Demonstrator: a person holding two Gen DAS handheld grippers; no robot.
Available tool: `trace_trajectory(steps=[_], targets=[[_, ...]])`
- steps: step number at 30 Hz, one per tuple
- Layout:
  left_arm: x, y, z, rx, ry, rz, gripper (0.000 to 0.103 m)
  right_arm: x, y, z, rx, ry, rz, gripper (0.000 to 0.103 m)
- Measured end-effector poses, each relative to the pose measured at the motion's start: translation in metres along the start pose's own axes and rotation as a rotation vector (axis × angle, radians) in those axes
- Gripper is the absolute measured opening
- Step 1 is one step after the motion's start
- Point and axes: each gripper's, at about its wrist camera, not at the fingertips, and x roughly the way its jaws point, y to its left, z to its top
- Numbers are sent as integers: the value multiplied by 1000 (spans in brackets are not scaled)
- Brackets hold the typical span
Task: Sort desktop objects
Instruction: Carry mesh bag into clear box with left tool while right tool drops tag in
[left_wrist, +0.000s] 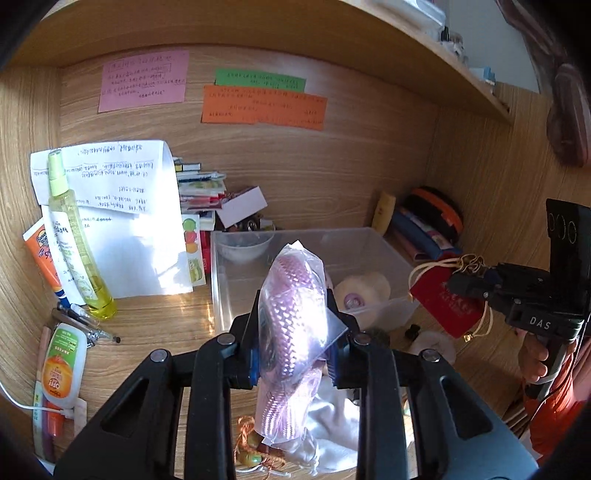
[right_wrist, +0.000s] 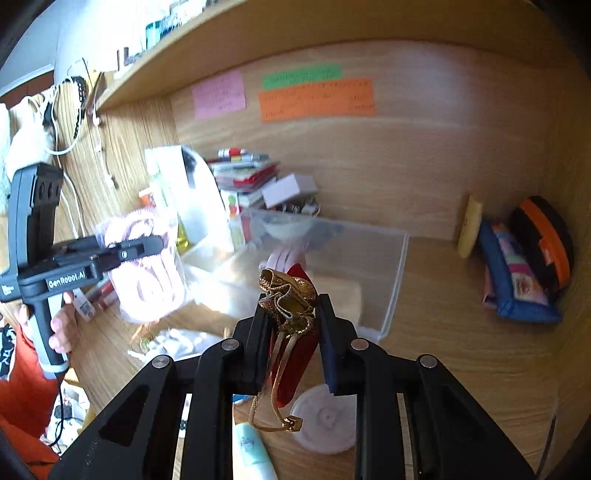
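My left gripper (left_wrist: 293, 321) is shut on a clear plastic bag of pink patterned fabric (left_wrist: 295, 314) and holds it up in front of the clear plastic bin (left_wrist: 384, 243). It also shows in the right wrist view (right_wrist: 147, 273). My right gripper (right_wrist: 291, 314) is shut on a red pouch with a gold drawstring (right_wrist: 295, 350), held above the desk just right of the bin (right_wrist: 391, 295). In the left wrist view the pouch (left_wrist: 447, 299) hangs from the right gripper (left_wrist: 458, 282). The bin holds a white bowl (left_wrist: 245, 249) and a cream plush thing (left_wrist: 364, 290).
A yellow spray bottle (left_wrist: 79, 243), tubes and pens lie at the left by white papers (left_wrist: 125, 221). Books are stacked at the back. A blue pouch (right_wrist: 517, 280) and an orange-black case (right_wrist: 546, 243) sit in the right corner. White cloth (left_wrist: 332, 417) and a white lid (right_wrist: 325, 421) lie below the grippers.
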Motion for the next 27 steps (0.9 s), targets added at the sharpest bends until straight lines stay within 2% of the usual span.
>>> trace_trajectory(steps=[5,14,17,22,27], targets=[[-4,7,15,-56,-28,-70,26,-10,-5,17,2,-45,-12,21],[-3,11,43,-90,-93,-60,26,-4,-18,42,26,-90,-32,21],[4,10,51,-104,-87,-106,26,2,-21,52,14,-92,-34,21],[18,-1,65,-73,-101,-93,26,16,-24,67,-12,-78,-52,21],[36,0,68,-61,-115,-44,26,31,-30,70,-19,-83,-89,22]])
